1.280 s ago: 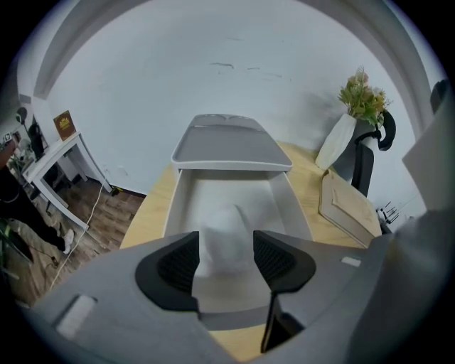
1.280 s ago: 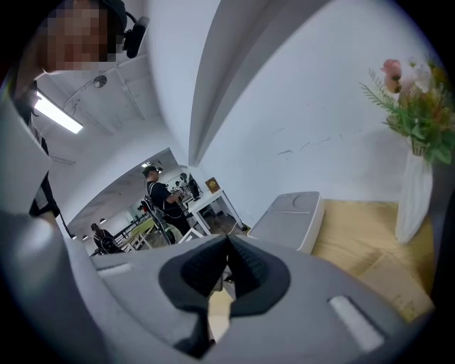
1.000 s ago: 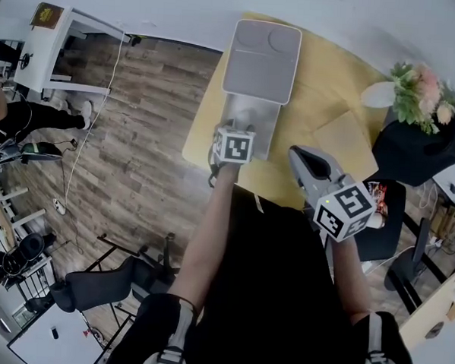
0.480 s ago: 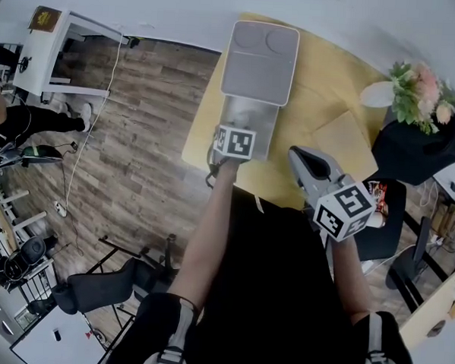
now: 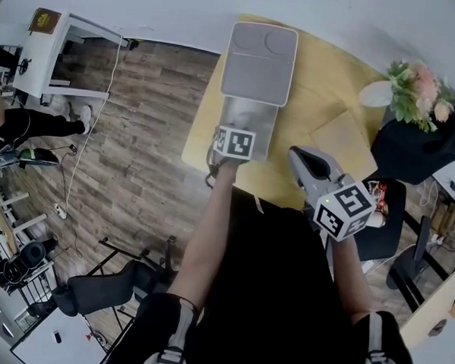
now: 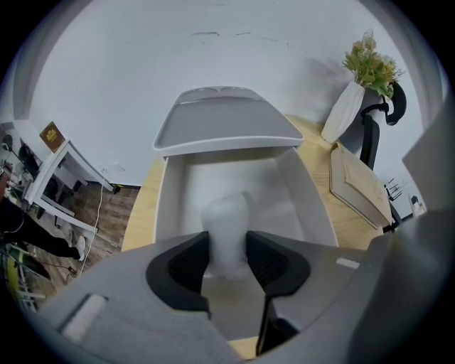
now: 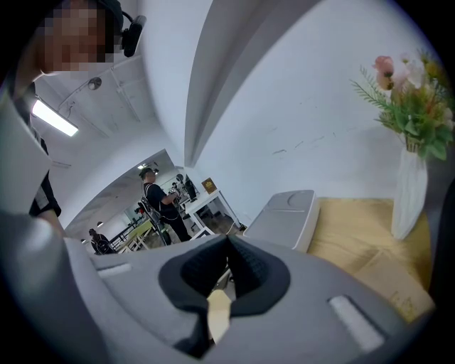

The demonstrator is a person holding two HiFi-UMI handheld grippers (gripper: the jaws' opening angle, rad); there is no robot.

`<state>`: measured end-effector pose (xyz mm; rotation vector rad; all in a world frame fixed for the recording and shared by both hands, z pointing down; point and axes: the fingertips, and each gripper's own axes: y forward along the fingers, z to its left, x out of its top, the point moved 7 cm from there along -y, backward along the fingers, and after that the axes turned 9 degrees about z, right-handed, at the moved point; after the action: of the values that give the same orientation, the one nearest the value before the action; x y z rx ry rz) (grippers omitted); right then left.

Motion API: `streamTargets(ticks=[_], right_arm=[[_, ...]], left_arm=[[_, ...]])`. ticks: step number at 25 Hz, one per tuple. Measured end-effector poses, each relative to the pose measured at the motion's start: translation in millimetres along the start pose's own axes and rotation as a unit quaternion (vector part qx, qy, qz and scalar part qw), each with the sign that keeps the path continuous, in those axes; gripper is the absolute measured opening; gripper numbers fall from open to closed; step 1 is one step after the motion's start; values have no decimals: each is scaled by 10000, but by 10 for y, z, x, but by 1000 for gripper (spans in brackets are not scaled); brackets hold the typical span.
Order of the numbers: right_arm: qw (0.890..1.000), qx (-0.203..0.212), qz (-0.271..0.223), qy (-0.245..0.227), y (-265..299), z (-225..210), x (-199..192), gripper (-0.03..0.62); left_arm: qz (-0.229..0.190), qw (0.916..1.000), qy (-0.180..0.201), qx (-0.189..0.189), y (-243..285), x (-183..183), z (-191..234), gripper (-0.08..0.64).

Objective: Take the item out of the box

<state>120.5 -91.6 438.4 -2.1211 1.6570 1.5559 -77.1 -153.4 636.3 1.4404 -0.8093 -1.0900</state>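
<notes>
Pointing steeply down, the left tool (image 6: 227, 261) reaches into the near end of an open white rectangular box (image 6: 165, 206). A white rounded wrapped item (image 6: 226, 224) stands upright between its two dark pads. The jaws have just been closing, and in the left gripper view both pads now touch the item's lower sides, one on each flank. The item's domed top rises above the pads, toward the middle of the box. The rest of the box floor beyond it is bare, and the item stands apart from both side walls.

The right tool (image 7: 226, 274) is held to the right of the box, over the near part of the yellow wooden worktop (image 5: 324, 76). Its jaws are closed together with nothing between them, and it touches neither the box nor the item.

Beyond the item, the box's flat grey-white hinged lid (image 6: 227, 128) stands tipped back at the far end. To the right of the box a flat pale wooden board (image 6: 359, 188) lies on the worktop. Past it, near the white wall, stands a slim white vase of green and pink flowers (image 6: 343, 110).
</notes>
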Motion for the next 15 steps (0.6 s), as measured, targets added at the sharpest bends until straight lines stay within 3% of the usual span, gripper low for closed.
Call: streamTargets(ticks=[15], right_arm=[[9999, -37, -68, -79, -89, 74, -22, 3]], left_arm=[[-302, 9995, 21, -29, -68, -38, -7, 172]])
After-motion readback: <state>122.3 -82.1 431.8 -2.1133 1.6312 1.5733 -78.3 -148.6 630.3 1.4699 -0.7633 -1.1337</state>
